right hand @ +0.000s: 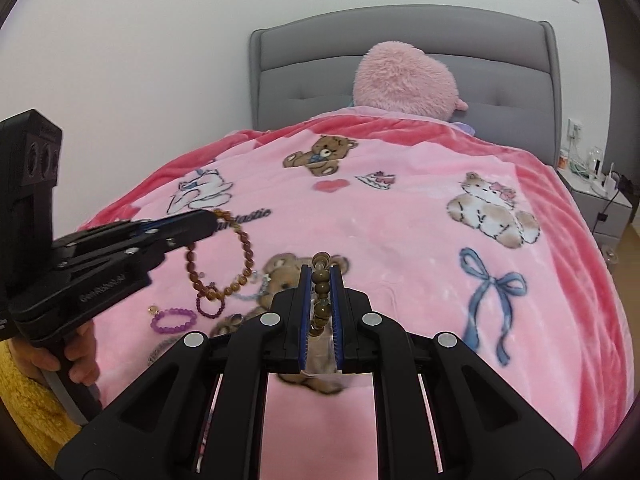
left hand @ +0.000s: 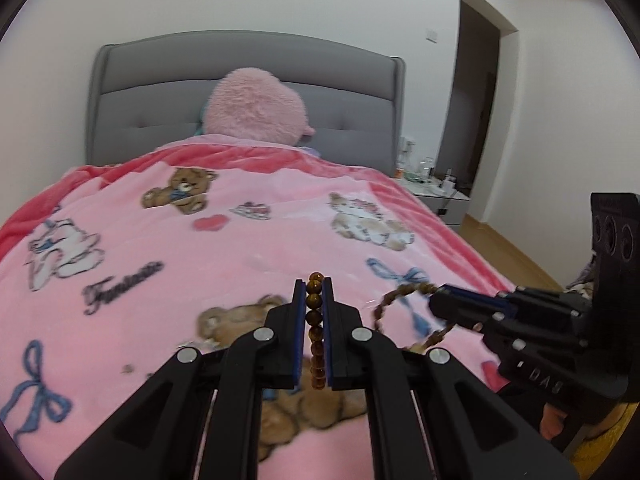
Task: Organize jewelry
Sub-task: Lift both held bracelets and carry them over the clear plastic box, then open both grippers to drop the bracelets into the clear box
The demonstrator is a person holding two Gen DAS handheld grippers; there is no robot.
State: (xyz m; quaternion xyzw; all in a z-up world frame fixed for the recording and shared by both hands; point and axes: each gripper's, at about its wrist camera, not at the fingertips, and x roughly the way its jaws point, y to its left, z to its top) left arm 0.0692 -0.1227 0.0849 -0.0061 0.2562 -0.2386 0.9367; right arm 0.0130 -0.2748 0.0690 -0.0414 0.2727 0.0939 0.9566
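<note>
- Lift both bracelets clear of the pink blanket [right hand: 400,220] and keep them apart — hanging loops tangle easily.
- Left gripper [left hand: 314,292]: jaws pressed together on the amber bead bracelet [left hand: 315,320], which hangs above the bed.
- Right gripper [right hand: 322,280]: pinching the olive-brown bead bracelet [right hand: 321,292]; purple bracelets [right hand: 174,319] lie below on the blanket.

Blurred: olive bead bracelet [left hand: 404,316] hanging over the blanket's [left hand: 248,240] near right edge. Hidden between closed jaws: part of amber bead bracelet [left hand: 315,328]. Too small to tell: items on nightstand [right hand: 600,200]. Cut off at bottom-left edge: hand [right hand: 68,354], yellow sleeve [right hand: 28,400].
</note>
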